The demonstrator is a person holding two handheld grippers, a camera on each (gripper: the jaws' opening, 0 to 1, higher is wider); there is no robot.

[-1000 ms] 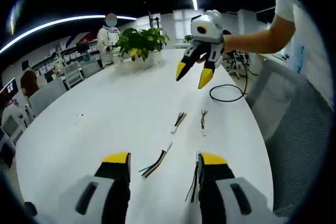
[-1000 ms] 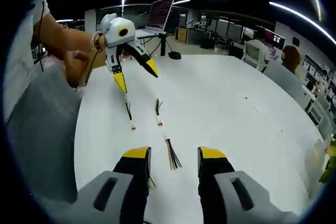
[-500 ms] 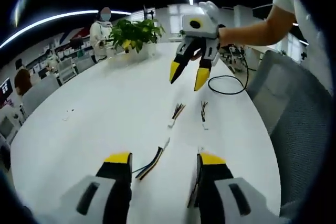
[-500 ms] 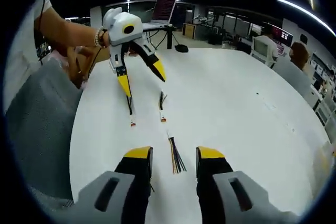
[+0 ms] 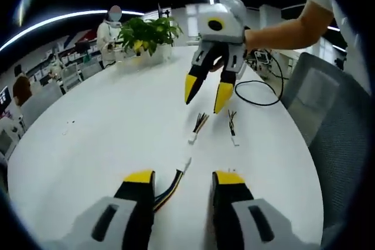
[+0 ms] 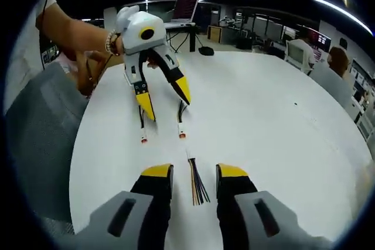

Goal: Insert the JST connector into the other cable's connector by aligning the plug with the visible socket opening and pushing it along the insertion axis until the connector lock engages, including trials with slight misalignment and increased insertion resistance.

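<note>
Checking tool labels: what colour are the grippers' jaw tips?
Yellow, on black jaws; clearest on the right gripper in the left gripper view.

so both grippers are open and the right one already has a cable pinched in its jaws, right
Not quite. Both grippers are open, but the right gripper holds nothing: in the left gripper view its jaws hang apart above the table, with the two short cables lying loose below. The left gripper is open too.

White oval table [image 5: 117, 109]. On it: three short wire leads with connectors [image 5: 199, 126] [image 5: 232, 127] [image 5: 173, 182] near 5 o'clock, black looped cable [image 5: 258, 95] at 2, potted plant [image 5: 146, 36] at 12.
</note>
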